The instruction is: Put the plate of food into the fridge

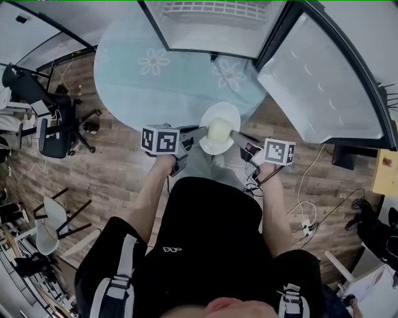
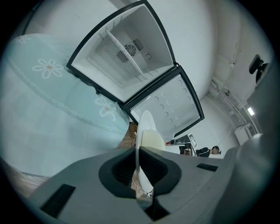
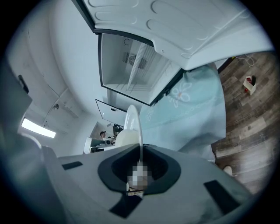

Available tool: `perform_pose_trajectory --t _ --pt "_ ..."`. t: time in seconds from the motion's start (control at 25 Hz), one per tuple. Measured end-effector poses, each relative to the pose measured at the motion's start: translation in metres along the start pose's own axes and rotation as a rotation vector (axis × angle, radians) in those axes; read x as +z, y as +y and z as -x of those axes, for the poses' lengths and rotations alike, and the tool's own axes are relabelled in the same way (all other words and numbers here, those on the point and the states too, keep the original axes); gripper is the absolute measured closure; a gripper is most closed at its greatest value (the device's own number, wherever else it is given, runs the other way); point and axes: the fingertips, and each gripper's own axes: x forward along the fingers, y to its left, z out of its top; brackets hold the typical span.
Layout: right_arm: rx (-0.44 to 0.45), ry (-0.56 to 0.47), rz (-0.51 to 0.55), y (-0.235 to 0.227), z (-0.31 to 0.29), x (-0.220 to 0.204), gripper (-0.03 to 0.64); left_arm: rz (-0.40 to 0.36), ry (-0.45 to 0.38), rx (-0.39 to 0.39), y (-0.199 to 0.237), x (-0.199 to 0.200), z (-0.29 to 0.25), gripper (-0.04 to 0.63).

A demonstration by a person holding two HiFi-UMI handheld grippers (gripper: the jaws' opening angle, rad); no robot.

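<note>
A white plate (image 1: 219, 119) with a pale mound of food (image 1: 219, 131) hangs in front of me above the floor. My left gripper (image 1: 200, 131) is shut on the plate's left rim, my right gripper (image 1: 235, 135) on its right rim. In the left gripper view the plate (image 2: 143, 127) stands edge-on between the jaws, with the food (image 2: 152, 140) on its right face. The right gripper view shows the plate (image 3: 132, 120) edge-on too, clamped in the jaws. The fridge (image 1: 214, 25) stands open ahead, white inside, with a wire shelf (image 1: 214, 9); its door (image 1: 320, 81) swings out to the right.
A table with a pale blue flowered cloth (image 1: 161, 74) lies between me and the fridge. Office chairs (image 1: 53, 127) stand at the left on the wooden floor. Cables and a power strip (image 1: 305, 220) lie at the right.
</note>
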Motion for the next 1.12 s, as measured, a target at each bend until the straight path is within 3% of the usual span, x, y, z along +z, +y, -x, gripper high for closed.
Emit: perform_pose_trajectory --t 0.16,1.12 --pt "-0.003 -0.003 -0.006 -0.002 -0.01 0.017 0.595 -0.024 -0.005 0.012 0.01 0.022 -0.002 0.581" --pt "-0.079 -0.031 -0.008 -0.018 -0.132 0.137 0.594 0.005 -0.06 0.028 0.112 0.161 -0.002 0.572"
